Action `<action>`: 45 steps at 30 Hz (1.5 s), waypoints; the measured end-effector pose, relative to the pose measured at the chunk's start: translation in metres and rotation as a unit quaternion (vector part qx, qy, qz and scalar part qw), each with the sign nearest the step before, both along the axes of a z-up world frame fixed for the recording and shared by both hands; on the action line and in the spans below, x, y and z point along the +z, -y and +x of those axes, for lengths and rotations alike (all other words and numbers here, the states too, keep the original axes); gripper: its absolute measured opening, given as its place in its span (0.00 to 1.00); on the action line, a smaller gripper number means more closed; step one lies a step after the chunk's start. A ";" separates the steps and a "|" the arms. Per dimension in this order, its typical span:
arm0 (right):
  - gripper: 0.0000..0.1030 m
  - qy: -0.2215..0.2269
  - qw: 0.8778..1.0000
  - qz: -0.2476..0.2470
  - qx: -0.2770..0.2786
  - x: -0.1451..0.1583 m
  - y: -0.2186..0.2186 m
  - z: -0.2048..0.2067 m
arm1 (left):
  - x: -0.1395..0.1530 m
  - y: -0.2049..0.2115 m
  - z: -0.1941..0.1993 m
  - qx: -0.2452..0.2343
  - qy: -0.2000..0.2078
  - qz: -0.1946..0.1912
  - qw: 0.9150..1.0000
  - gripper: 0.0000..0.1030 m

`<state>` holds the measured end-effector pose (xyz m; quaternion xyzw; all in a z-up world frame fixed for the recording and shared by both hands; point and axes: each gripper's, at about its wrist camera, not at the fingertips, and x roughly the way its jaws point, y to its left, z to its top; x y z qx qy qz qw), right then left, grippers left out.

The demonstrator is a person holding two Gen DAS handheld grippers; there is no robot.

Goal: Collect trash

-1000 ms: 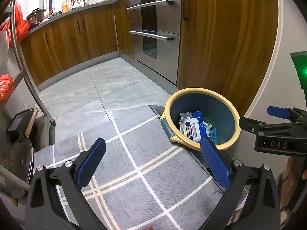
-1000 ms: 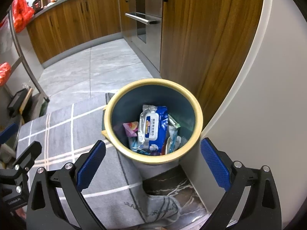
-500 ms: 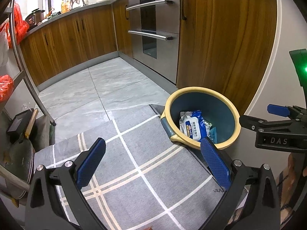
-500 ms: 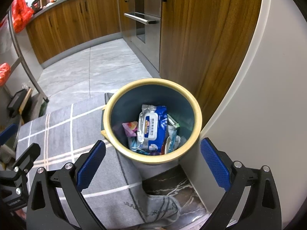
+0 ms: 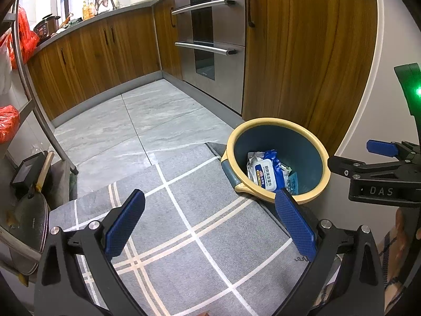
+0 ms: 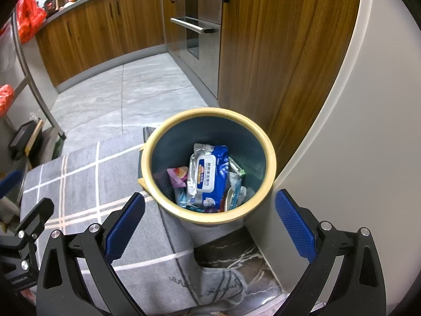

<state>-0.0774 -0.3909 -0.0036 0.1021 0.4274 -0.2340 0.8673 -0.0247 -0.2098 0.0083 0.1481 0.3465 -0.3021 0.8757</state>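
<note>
Trash bin [image 6: 208,212] holds wrappers; nothing has shifted inside over the last second.
Left gripper [image 5: 209,221] and right gripper [image 6: 209,222] hang beside bin, both released, empty; collection looks finished.

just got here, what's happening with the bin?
A person holds two tongs over a bin on the kitchen floor. Both the left tongs and the right tongs are open and empty. The bin already holds a wipes pack and other wrappers. No loose trash shows on the rug.
</note>
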 end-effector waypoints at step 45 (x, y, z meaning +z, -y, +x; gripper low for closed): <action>0.95 -0.001 1.000 -0.001 -0.001 0.000 -0.001 -0.001 | -0.002 0.003 -0.007 -0.031 -0.004 0.018 0.999 0.95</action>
